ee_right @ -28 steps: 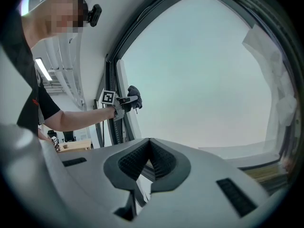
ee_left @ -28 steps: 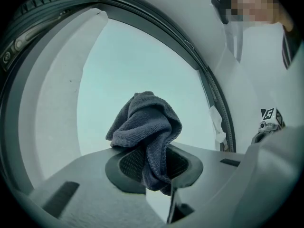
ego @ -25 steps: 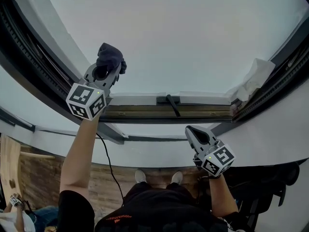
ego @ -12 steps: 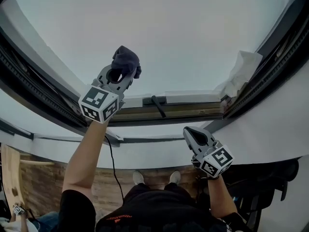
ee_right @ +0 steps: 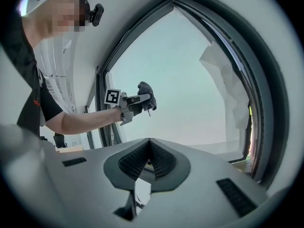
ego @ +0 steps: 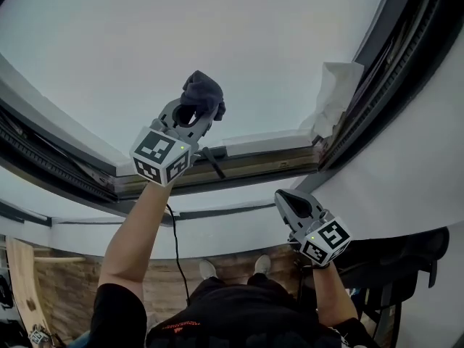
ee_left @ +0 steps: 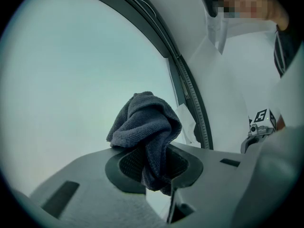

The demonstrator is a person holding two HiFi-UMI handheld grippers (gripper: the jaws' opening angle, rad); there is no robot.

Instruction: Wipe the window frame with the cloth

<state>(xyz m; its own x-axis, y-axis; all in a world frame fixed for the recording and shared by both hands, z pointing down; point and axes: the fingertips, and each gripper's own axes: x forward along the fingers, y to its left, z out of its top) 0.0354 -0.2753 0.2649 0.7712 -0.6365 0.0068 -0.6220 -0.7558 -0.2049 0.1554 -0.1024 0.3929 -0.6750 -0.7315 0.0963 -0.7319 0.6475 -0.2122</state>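
A person lifts the left gripper (ego: 194, 113) toward a large window pane (ego: 217, 35), its jaws pinching a bunched dark cloth (ego: 204, 90) that sits above the window frame (ego: 261, 171), near the frame's dark handle (ego: 214, 162). The right gripper (ego: 288, 199) hangs lower and to the right, jaws pressed together with nothing between them. A crumpled white sheet (ego: 330, 93) clings to the frame's right side.
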